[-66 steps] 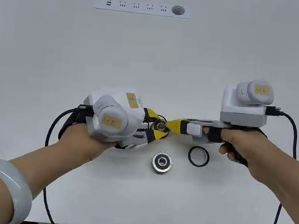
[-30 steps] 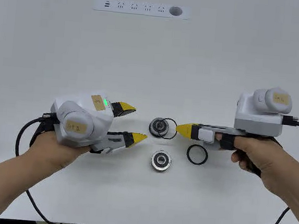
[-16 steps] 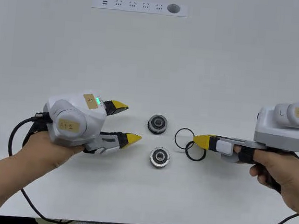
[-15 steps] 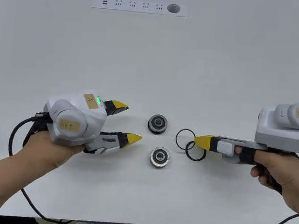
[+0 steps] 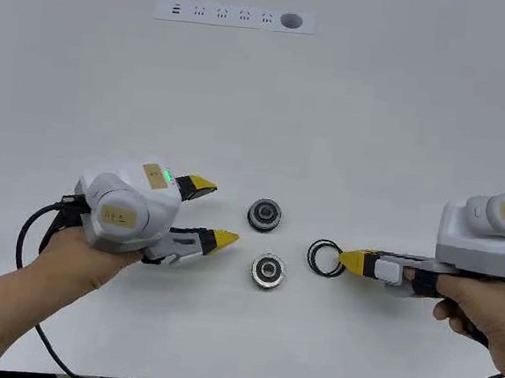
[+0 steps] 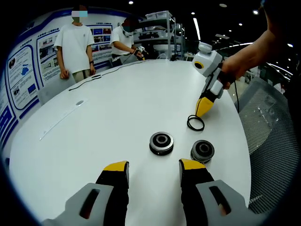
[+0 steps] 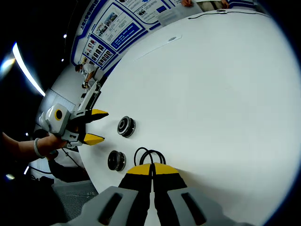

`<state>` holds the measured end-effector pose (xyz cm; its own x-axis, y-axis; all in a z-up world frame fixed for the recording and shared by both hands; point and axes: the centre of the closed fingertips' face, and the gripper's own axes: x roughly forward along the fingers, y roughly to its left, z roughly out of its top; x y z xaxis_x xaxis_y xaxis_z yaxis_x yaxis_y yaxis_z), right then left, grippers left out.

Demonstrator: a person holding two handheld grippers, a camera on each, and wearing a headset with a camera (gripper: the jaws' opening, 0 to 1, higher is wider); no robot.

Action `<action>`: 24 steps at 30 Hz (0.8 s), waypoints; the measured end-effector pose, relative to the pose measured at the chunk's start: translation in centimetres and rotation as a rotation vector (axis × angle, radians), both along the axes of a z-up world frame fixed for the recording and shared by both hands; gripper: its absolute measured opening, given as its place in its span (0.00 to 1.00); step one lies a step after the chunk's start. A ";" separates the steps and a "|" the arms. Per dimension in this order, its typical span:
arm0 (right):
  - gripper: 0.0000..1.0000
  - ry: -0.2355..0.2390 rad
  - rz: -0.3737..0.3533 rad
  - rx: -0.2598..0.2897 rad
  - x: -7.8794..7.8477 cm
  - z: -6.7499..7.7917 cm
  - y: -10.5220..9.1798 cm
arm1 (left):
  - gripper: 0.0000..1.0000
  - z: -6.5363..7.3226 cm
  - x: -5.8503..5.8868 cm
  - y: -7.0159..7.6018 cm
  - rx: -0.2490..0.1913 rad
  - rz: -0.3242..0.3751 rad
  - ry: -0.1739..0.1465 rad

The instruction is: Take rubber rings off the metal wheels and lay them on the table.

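- The white table (image 5: pixel 347 118) carries everything, with the work near its front edge.
- The left hand-held gripper (image 5: pixel 213 210) hovers left of the wheels, jaws spread wide and holding nothing.
- The right hand-held gripper (image 5: pixel 348 261) lies low and level, its long axis pointing left towards the wheels. Its jaws are pressed together, apparently pinching the near edge of a rubber ring (image 7: pixel 151 155).
- Two metal wheels (image 5: pixel 264 215) (image 5: pixel 267 271) sit flat between the grippers; I can't tell whether either wears a ring.
- The pinched ring reaches straight off the right tips, overlapping a second ring (image 5: pixel 309 257) on the table. The right gripper is far nearer, so I'd guess it only needs to let go.
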<state>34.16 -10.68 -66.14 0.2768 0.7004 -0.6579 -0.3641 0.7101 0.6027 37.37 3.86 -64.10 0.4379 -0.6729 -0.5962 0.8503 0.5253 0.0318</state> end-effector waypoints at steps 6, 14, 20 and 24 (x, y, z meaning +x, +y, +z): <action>0.02 -0.015 0.022 -0.018 -0.1 0.0 -0.2 | 0.44 -0.1 -0.1 -0.1 -0.004 -0.001 0.005; 0.08 -0.050 0.048 -0.039 0.0 0.1 -0.4 | 0.43 0.0 0.1 -0.8 -0.012 -0.012 0.003; 0.09 -0.066 0.040 -0.035 0.6 0.5 -0.4 | 0.42 0.3 0.4 -1.6 -0.019 -0.025 -0.005; 0.09 -0.075 0.042 -0.026 1.1 0.7 0.1 | 0.40 0.5 0.6 -2.2 -0.020 -0.037 -0.009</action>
